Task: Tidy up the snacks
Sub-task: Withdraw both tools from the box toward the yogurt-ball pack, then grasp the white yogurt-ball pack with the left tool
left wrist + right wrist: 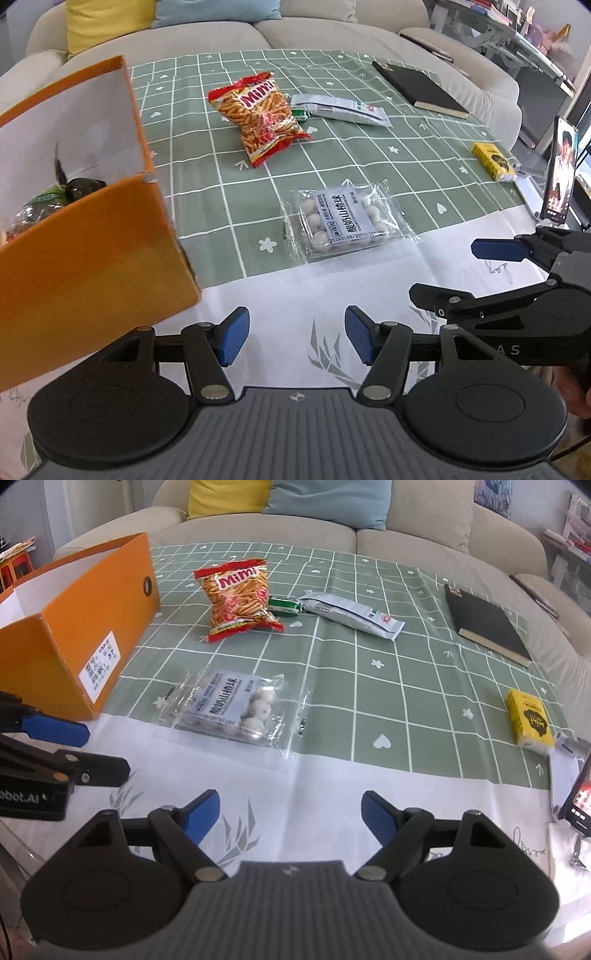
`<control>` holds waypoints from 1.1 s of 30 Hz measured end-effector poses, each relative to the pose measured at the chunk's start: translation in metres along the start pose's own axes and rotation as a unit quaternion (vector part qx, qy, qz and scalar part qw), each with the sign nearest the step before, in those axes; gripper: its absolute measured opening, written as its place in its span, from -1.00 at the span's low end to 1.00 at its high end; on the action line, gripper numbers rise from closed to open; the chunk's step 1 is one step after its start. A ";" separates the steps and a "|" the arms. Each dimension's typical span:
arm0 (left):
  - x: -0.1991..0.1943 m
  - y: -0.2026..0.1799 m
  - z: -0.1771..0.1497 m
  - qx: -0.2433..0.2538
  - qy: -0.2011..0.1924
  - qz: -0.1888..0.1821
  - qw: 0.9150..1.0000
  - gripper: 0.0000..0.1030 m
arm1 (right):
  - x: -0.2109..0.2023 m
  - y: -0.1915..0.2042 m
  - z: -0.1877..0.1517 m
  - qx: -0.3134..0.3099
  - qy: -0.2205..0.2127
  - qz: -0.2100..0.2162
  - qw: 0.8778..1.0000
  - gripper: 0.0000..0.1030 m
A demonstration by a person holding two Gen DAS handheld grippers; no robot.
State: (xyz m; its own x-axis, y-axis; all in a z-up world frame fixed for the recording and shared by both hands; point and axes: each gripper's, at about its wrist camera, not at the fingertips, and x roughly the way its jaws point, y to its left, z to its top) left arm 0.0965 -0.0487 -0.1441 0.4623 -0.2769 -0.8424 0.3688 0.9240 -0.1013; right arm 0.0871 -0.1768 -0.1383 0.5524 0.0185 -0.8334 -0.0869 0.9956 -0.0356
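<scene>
Left wrist view: left gripper point(293, 341) and right gripper point(290, 818) both gape empty above the table's near edge. Clear pack of white balls point(347, 223) lies nearest, beside the orange box point(92, 258); judged next: grasp it, box it.

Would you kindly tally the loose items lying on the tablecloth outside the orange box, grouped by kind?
Snack packets: 4 (red Mimi stick-snack bag, small green wrapped candy, long silver foil pouch, clear pack of white balls)
Books: 1 (black hardcover notebook)
Small cartons: 1 (yellow printed carton)
Total: 6
</scene>
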 end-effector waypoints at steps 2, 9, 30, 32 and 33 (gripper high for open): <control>0.006 -0.002 0.003 0.003 0.007 0.007 1.000 0.32 | 0.005 -0.002 0.002 0.003 0.006 0.001 1.000 0.54; 0.019 -0.011 0.023 0.022 0.000 0.006 1.000 0.19 | 0.015 -0.004 0.011 0.001 0.009 0.003 1.000 0.26; 0.023 -0.041 0.053 0.129 -0.038 -0.025 0.991 0.53 | 0.025 -0.042 0.023 0.066 -0.008 -0.029 0.997 0.05; 0.026 -0.044 0.060 0.168 -0.037 -0.018 0.985 0.64 | 0.025 -0.044 0.024 0.076 -0.010 -0.026 0.997 0.11; 0.029 -0.046 0.063 0.186 -0.034 -0.018 0.982 0.65 | 0.024 -0.045 0.024 0.081 -0.011 -0.024 0.996 0.11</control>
State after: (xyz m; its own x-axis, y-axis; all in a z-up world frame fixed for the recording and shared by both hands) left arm 0.1439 -0.1159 -0.1309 0.4922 -0.3362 -0.8029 0.6485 0.7570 0.0806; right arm 0.1243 -0.2193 -0.1436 0.5705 -0.0300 -0.8208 0.0742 0.9971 0.0152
